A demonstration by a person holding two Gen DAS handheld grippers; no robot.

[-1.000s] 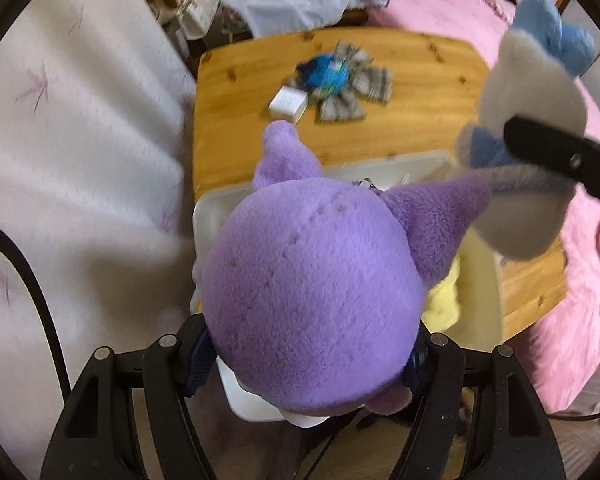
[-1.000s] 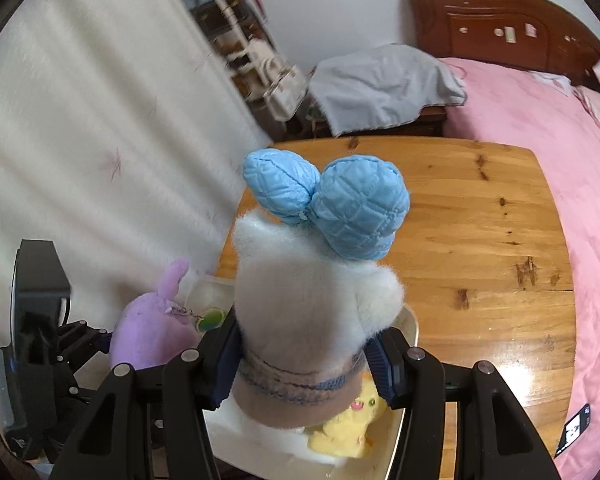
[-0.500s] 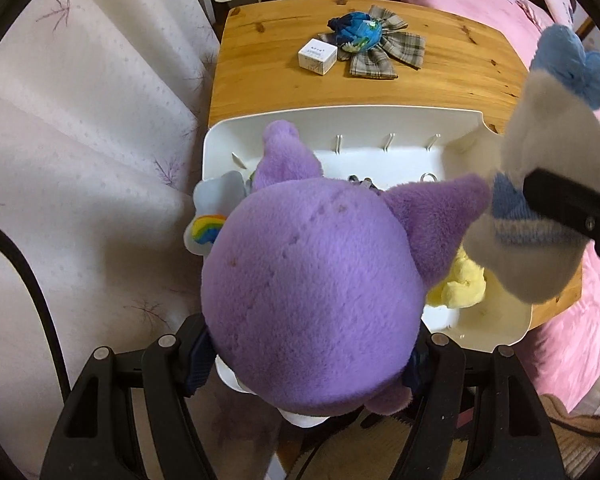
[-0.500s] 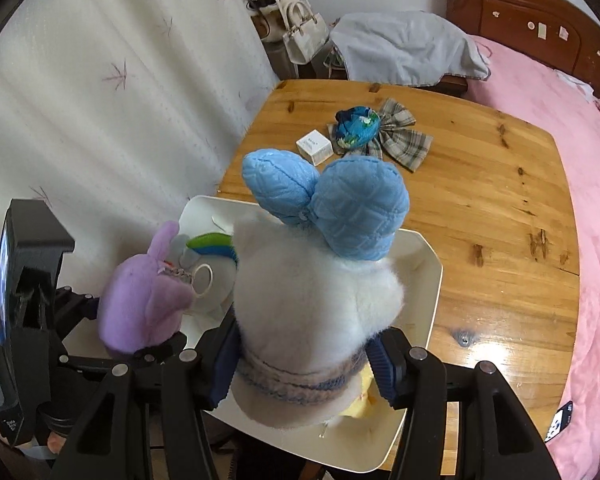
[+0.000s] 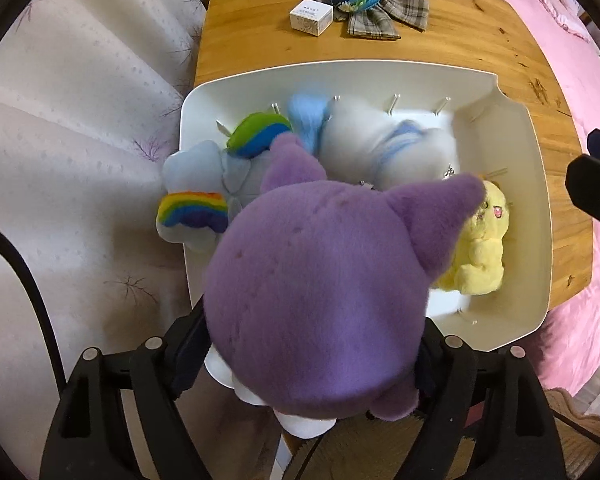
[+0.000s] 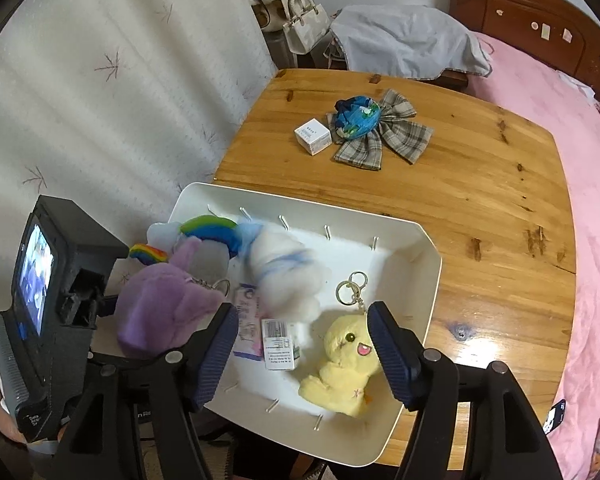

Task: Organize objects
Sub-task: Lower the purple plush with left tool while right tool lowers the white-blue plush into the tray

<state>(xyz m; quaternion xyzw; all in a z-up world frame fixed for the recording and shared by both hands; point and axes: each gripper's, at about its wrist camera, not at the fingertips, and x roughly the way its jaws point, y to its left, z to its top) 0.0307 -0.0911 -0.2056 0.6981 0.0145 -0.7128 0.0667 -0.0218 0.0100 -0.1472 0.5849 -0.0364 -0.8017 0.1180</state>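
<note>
The tray (image 6: 416, 292) sat on the near end of the bench (image 6: 480, 200), next to the curtain (image 6: 100, 92). In the tray lay 3 soft toys: the cloud toy (image 6: 188, 236) at the left edge, the fluffy toy (image 6: 288, 276) in the middle, and the chick toy (image 6: 344, 364) at the near right. Behind the tray, the small box (image 6: 313, 136) sat just left of the bow (image 6: 380, 136). The bed (image 6: 592, 200) stood to the right of the bench.

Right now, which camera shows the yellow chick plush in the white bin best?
The right wrist view: the yellow chick plush lies whole, face and keyring visible, in the white bin. The left wrist view shows it partly hidden behind the purple plush.
</note>
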